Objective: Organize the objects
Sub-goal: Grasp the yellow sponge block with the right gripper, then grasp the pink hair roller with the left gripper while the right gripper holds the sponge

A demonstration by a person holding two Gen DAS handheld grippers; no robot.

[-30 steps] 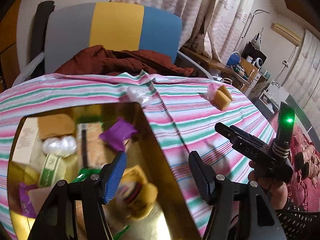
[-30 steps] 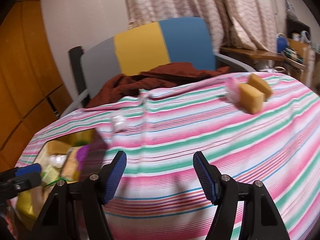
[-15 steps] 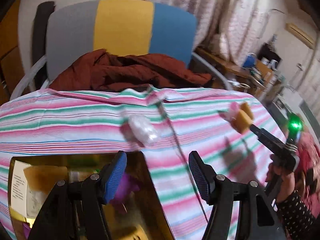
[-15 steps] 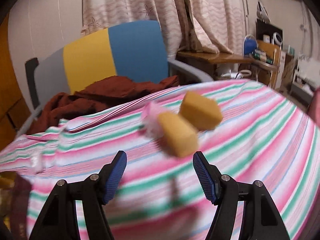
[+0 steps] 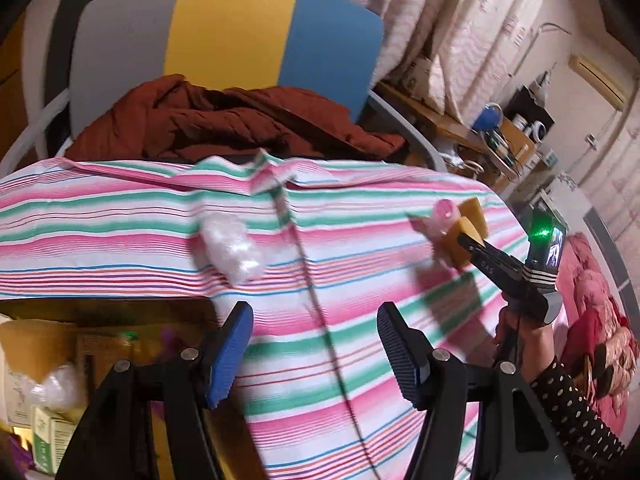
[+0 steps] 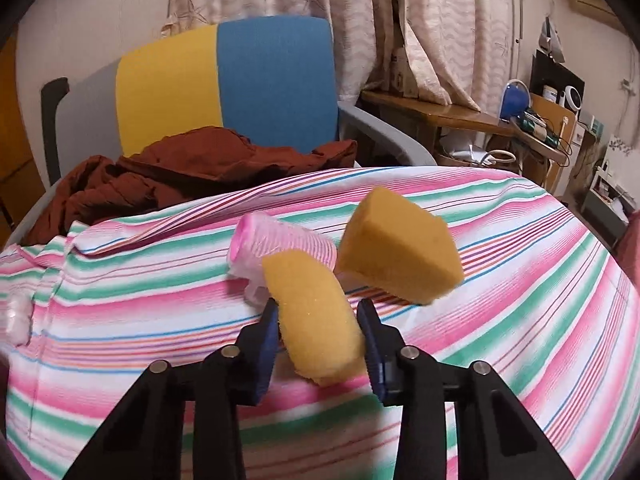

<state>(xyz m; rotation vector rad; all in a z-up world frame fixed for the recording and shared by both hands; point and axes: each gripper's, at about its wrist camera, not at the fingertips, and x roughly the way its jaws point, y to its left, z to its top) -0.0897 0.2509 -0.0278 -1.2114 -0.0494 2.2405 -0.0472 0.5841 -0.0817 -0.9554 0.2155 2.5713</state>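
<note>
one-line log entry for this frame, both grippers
left gripper: open, empty, above cloth | right gripper: around near sponge, grip unconfirmed | second sponge, pink roller: on cloth

Gold box cut off at frame's left edge, contents blurred. Near sponge hides the pink roller's front end.

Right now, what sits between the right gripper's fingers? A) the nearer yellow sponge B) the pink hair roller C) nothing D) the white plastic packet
A: in the right wrist view the right gripper has its blue pads on either side of the nearer yellow sponge; the pink hair roller lies behind it, and the white plastic packet lies far off near the left gripper, which is open.
</note>
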